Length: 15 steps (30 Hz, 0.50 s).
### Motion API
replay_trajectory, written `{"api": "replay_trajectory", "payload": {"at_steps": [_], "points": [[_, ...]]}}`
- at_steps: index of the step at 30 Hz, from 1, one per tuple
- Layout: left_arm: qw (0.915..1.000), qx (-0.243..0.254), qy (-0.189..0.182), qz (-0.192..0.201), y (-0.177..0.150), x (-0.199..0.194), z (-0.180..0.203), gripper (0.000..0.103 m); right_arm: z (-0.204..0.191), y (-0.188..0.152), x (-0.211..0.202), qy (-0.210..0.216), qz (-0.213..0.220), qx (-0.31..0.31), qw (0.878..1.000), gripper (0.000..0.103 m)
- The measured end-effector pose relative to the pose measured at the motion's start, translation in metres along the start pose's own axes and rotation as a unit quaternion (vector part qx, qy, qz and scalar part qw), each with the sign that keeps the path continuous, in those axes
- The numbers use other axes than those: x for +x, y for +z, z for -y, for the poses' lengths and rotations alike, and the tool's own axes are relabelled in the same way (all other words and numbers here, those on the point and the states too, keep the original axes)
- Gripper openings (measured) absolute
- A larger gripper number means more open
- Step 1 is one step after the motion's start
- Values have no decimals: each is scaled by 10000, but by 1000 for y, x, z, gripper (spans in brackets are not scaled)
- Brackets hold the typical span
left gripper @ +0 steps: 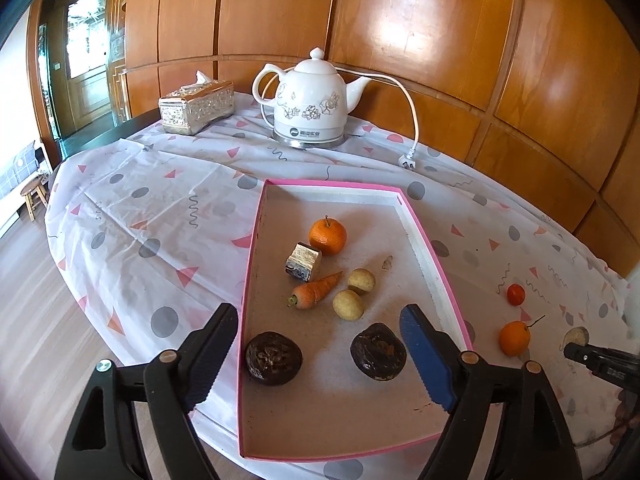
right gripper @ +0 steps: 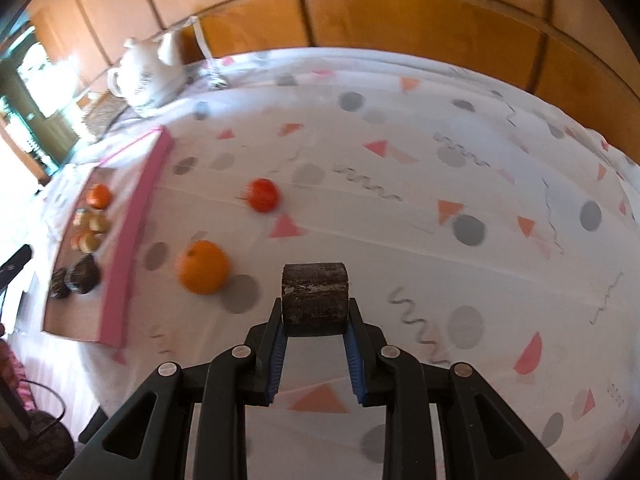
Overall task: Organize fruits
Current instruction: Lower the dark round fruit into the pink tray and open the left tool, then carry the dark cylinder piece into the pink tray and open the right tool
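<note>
A pink-rimmed tray [left gripper: 424, 232] holds an orange [left gripper: 327, 236], a carrot [left gripper: 314, 292], two pale round fruits [left gripper: 349, 304], two dark wrinkled fruits [left gripper: 273, 356] and a short log piece [left gripper: 303, 262]. My left gripper [left gripper: 320, 344] is open and empty above the tray's near end. My right gripper [right gripper: 315, 312] is shut on a dark brown log piece [right gripper: 315, 298] above the cloth. An orange [right gripper: 203, 267] and a small red fruit [right gripper: 263, 195] lie on the cloth left of it; both also show in the left wrist view, the orange [left gripper: 514, 338] and the red fruit [left gripper: 516, 294].
A white electric kettle [left gripper: 310, 106] with its cord and plug [left gripper: 409, 162] stands at the back of the table. A silver tissue box [left gripper: 196, 106] sits to its left. Wood panelling rises behind. The table edge [left gripper: 80, 300] drops to the floor at left.
</note>
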<state>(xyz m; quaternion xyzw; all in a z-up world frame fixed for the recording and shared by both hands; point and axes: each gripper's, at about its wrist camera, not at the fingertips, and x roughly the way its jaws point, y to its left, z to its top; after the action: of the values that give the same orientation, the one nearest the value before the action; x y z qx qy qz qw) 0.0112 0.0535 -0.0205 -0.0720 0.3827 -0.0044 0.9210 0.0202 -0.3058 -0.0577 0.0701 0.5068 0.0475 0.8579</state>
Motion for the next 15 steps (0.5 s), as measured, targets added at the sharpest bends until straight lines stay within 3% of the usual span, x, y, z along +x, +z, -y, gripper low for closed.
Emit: {"api": "replay_trajectory", "payload": {"at_steps": [15], "points": [[9999,-57,-69,-70,-4,0,-5,88,-96,5,-2,794,-36,-1039,9914,26]]}}
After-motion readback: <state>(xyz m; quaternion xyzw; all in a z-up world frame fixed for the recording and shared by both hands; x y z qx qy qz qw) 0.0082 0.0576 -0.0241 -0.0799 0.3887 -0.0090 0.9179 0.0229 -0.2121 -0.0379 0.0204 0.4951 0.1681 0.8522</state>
